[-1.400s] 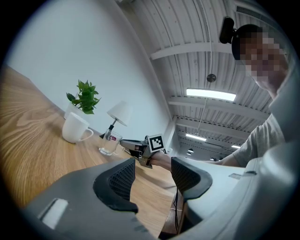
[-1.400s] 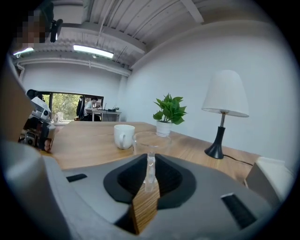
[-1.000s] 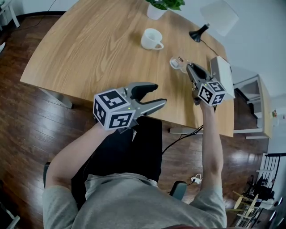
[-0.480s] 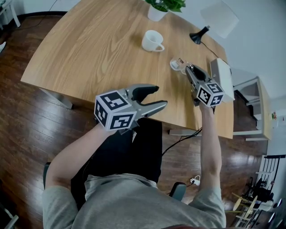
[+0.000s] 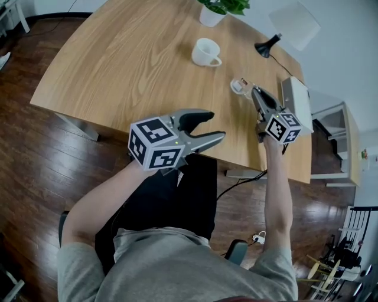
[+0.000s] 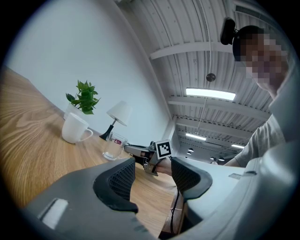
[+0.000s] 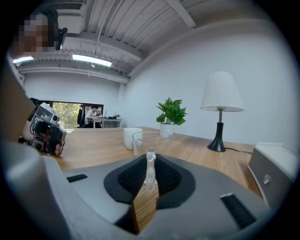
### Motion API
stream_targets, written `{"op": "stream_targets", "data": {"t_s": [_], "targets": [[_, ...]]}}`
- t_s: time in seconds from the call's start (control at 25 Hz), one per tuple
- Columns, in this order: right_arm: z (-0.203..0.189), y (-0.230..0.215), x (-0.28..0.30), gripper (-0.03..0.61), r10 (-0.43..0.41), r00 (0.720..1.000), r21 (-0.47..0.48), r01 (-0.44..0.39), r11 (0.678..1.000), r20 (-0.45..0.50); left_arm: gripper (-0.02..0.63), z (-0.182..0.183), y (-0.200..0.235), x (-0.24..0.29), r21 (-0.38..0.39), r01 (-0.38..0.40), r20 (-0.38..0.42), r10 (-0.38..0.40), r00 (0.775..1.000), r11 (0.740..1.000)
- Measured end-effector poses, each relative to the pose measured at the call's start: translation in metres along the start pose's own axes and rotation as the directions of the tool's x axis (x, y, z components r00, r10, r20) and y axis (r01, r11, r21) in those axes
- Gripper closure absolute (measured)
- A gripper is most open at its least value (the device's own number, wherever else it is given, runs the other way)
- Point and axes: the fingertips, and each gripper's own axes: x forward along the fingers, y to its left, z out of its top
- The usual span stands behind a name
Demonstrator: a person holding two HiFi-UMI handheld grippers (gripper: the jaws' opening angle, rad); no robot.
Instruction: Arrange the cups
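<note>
1 wooden table (image 5: 118, 65) under everything, viewed steeply from above. At far left, over the near edge of the wood, left gripper (image 5: 215, 125): jaws wide apart, nothing between the 2 pads except air, roughly level with the tabletop. Further right and toward the far side, white mug (image 5: 204, 51): upright, handle turned to the right, alone on bare wood, well apart from both tools. Just behind the mug, at the far edge, green plant (image 5: 223, 6) in a white pot (image 5: 208, 16). Right of the mug, glass cup (image 5: 238, 86): clear, upright, base on the wood, a small red mark on its side. Gripped by its thin handle in right gripper (image 5: 255, 91): jaws narrow, pressed together on that handle, tool tilted a little down toward the cup. Behind the glass cup, near the far right corner, lamp (image 5: 269, 44) with black foot and white shade. At far right, just beside the right gripper, white box (image 5: 295, 100) along the right edge of the table; touching or not, impossible to tell.
</note>
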Motion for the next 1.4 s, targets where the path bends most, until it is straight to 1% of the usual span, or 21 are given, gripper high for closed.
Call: {"op": "stream_targets", "data": {"t_s": [0.08, 0.16, 0.28, 0.44, 0.48, 0.56, 0.68, 0.76, 0.84, 0.92, 1.04, 1.16, 1.24, 1.4], "targets": [[-0.001, -0.005, -0.009, 0.515, -0.009, 1.000, 0.044, 0.008, 0.999, 0.020, 0.378, 0.000, 0.000, 0.001, 0.001, 0.004, 0.000, -0.004, 1.000, 1.000], [0.001, -0.006, -0.021, 0.515, -0.022, 0.999, 0.067, 0.020, 0.998, 0.037, 0.377, 0.000, -0.002, 0.000, 0.001, 0.010, -0.002, -0.010, 1.000, 1.000], [0.006, -0.009, -0.039, 0.515, -0.040, 0.998, 0.059, 0.037, 0.998, 0.044, 0.377, 0.000, -0.003, -0.002, -0.001, 0.017, -0.004, -0.017, 1.000, 1.000], [0.012, -0.020, -0.057, 0.515, -0.048, 0.996, 0.070, 0.043, 0.997, 0.076, 0.377, -0.001, 0.002, -0.008, 0.000, -0.009, -0.007, 0.009, 1.000, 1.000], [0.016, -0.030, -0.065, 0.515, -0.063, 0.994, 0.079, 0.056, 0.995, 0.087, 0.378, -0.001, 0.002, -0.008, 0.002, -0.012, -0.007, 0.012, 1.000, 1.000], [0.026, -0.062, -0.090, 0.515, -0.117, 0.987, 0.096, 0.107, 0.990, 0.106, 0.377, 0.000, 0.000, -0.004, 0.005, -0.010, -0.005, 0.010, 1.000, 1.000], [0.045, -0.128, -0.127, 0.515, -0.240, 0.964, 0.121, 0.226, 0.967, 0.113, 0.377, 0.000, -0.001, -0.001, 0.006, -0.003, -0.003, 0.003, 1.000, 1.000], [0.048, -0.176, -0.147, 0.515, -0.338, 0.938, 0.148, 0.324, 0.934, 0.079, 0.377, 0.000, 0.000, -0.002, 0.004, -0.002, -0.005, 0.002, 1.000, 1.000], [0.042, -0.217, -0.159, 0.515, -0.416, 0.909, 0.155, 0.408, 0.900, 0.023, 0.377, 0.000, 0.000, -0.004, 0.002, -0.007, -0.007, 0.007, 1.000, 1.000], [0.031, -0.249, -0.169, 0.515, -0.466, 0.884, 0.149, 0.467, 0.872, -0.044, 0.377, 0.000, -0.001, -0.004, 0.001, -0.009, -0.007, 0.009, 1.000, 1.000], [0.014, -0.279, -0.173, 0.515, -0.502, 0.856, 0.140, 0.516, 0.845, -0.123, 0.377, 0.001, -0.001, -0.003, -0.004, -0.007, -0.004, 0.007, 1.000, 1.000], [0.006, -0.299, -0.175, 0.515, -0.526, 0.839, 0.159, 0.544, 0.824, -0.141, 0.377, 0.001, -0.001, -0.002, -0.012, -0.006, 0.000, 0.006, 1.000, 1.000], [0.003, -0.309, -0.175, 0.515, -0.537, 0.832, 0.163, 0.554, 0.816, -0.142, 0.377, 0.002, -0.001, -0.003, -0.015, -0.004, 0.001, 0.004, 1.000, 1.000], [-0.001, -0.314, -0.165, 0.515, -0.521, 0.841, 0.159, 0.539, 0.827, -0.142, 0.377, 0.002, 0.000, -0.004, -0.017, -0.002, 0.003, 0.002, 1.000, 1.000]]}}
